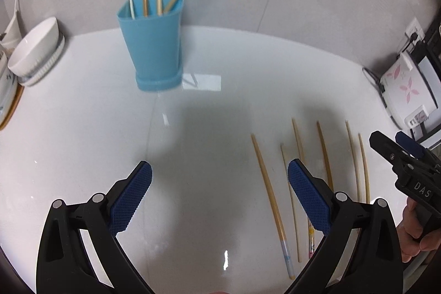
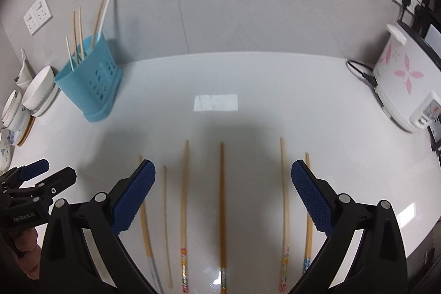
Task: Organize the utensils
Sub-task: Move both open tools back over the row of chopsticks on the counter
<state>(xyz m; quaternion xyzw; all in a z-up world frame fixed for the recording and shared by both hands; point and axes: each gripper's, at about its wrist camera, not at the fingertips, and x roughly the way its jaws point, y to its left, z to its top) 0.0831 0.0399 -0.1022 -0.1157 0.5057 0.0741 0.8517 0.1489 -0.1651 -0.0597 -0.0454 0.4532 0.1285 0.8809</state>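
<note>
1. Currently left gripper (image 1: 219, 178) jaws wide open, empty, above white counter (image 1: 82, 128).
2. Right gripper (image 2: 223, 178) open too, over six loose chopsticks (image 2: 222, 200).
3. Blue utensil holder (image 1: 153, 40) near wall, holds more chopsticks.

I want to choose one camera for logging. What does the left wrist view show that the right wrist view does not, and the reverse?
Only the left wrist view shows the right gripper. Only the right wrist view shows the left gripper and the holder's perforated side. Both show the blue holder with chopsticks standing in it, six loose chopsticks on the white counter, the stacked bowls and the flowered cooker.
</note>
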